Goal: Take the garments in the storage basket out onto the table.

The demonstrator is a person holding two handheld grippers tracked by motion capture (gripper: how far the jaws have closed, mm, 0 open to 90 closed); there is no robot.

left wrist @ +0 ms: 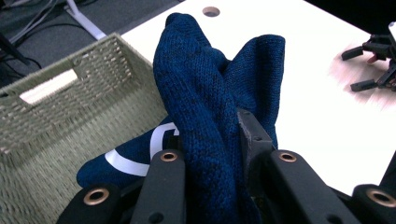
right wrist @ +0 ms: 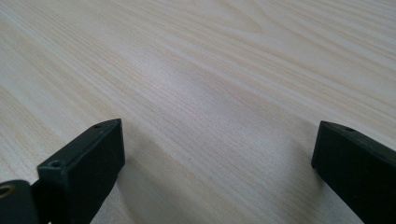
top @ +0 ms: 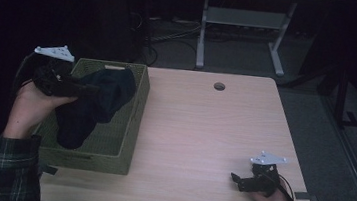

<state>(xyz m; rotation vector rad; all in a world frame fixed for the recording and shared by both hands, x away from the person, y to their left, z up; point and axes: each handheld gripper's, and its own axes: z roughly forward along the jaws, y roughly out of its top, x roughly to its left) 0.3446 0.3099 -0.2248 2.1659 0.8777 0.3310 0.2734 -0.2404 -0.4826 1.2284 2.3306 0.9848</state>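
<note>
A dark blue knitted garment (top: 97, 103) with a white stripe hangs over the green woven basket (top: 127, 140) at the table's left. My left gripper (top: 89, 89) is shut on the garment (left wrist: 210, 102) and holds it up above the basket (left wrist: 51, 121); its folds drape down inside. My right gripper (top: 235, 179) rests low over the wooden table (top: 203, 133) near the front right corner, open, with nothing between its jaws. In the right gripper view, my right gripper (right wrist: 217, 149) has bare wood (right wrist: 201, 70) between its fingertips. It also shows far off in the left gripper view, as the right gripper (left wrist: 359, 67).
A round cable hole (top: 219, 86) sits near the table's far edge. Beyond the table stand a white desk frame (top: 239, 31) and loose cables on the dark floor. A wide stretch of bare wood lies between basket and right gripper.
</note>
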